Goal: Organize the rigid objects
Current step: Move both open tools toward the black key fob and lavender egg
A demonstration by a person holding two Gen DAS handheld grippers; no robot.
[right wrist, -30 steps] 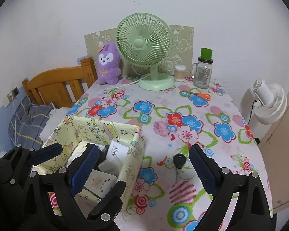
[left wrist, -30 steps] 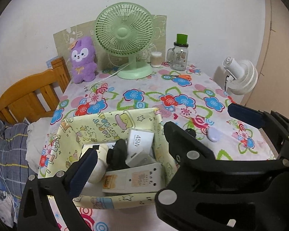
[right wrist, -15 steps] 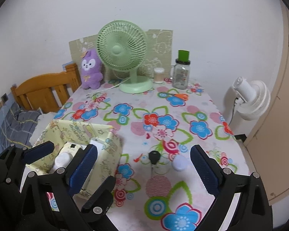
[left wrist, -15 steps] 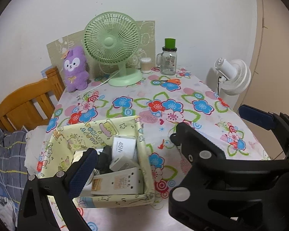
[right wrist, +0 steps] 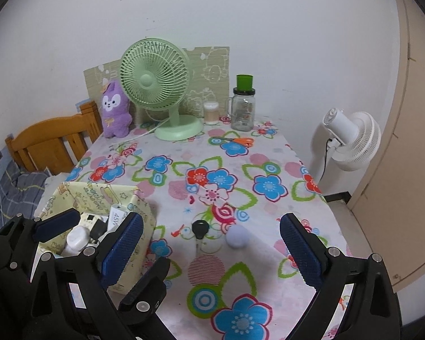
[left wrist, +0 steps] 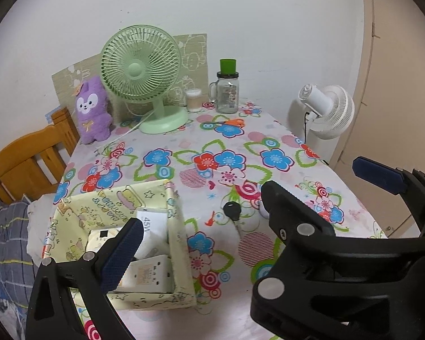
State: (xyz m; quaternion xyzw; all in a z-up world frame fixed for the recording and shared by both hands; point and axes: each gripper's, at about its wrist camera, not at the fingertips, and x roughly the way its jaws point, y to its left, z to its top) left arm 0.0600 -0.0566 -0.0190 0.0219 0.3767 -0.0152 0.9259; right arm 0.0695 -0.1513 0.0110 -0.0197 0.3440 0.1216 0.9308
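Both tongs gape wide and empty: left gripper (left wrist: 240,206) beside the yellow box (left wrist: 178,226), right gripper (right wrist: 209,243) above the black key (right wrist: 199,228) and lilac ball (right wrist: 237,235) on the tablecloth (right wrist: 240,167).

A home bedroom. Ahead of the grippers stands a table under a flowered cloth (right wrist: 269,153), bearing a green desk fan (right wrist: 155,85), a purple plush toy (right wrist: 114,110) and a glass jar (right wrist: 242,110). Left of them a wooden bed frame (right wrist: 51,141) holds plaid bedding (left wrist: 2,243); right stands a white fan (right wrist: 351,138).
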